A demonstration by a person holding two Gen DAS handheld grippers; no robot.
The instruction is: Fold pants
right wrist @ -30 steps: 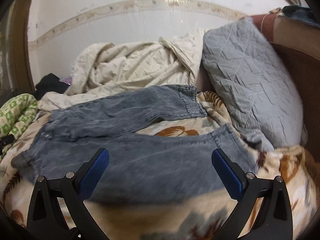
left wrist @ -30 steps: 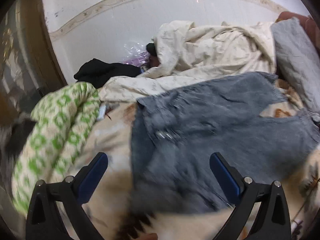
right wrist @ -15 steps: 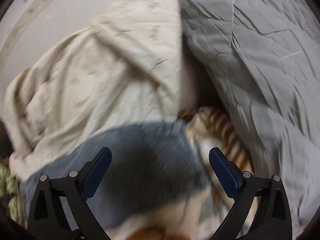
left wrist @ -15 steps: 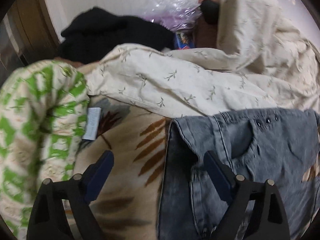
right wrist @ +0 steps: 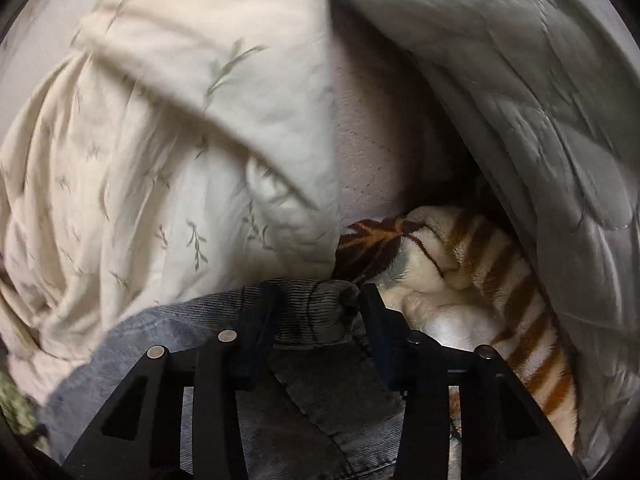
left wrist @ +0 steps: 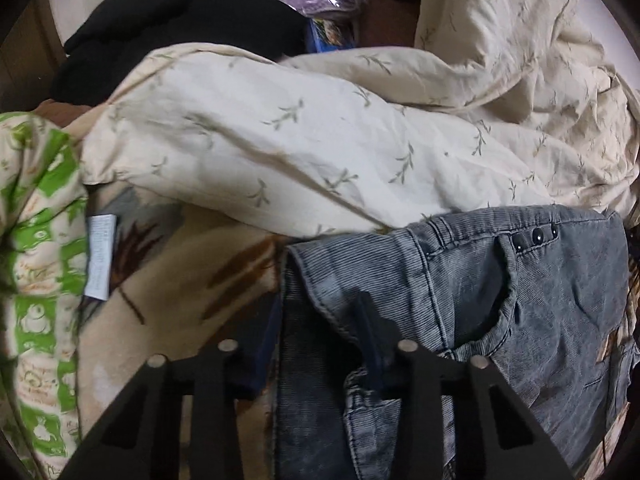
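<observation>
Grey-blue denim pants lie on a cream and brown fleece blanket. In the left wrist view my left gripper is closed on the waistband corner of the pants, with denim bunched between its jaws. In the right wrist view my right gripper is closed on the hem end of a pant leg, the cuff bunched between its jaws. The rest of that leg trails down and left.
A cream leaf-print duvet is heaped behind the pants. A green and white quilt lies at the left, black clothing at the back. A grey quilted pillow stands to the right over the fleece blanket.
Both grippers moved forward and down onto the pants and closed, the left on the waistband corner, the right on the leg hem. Both were open a second ago.
</observation>
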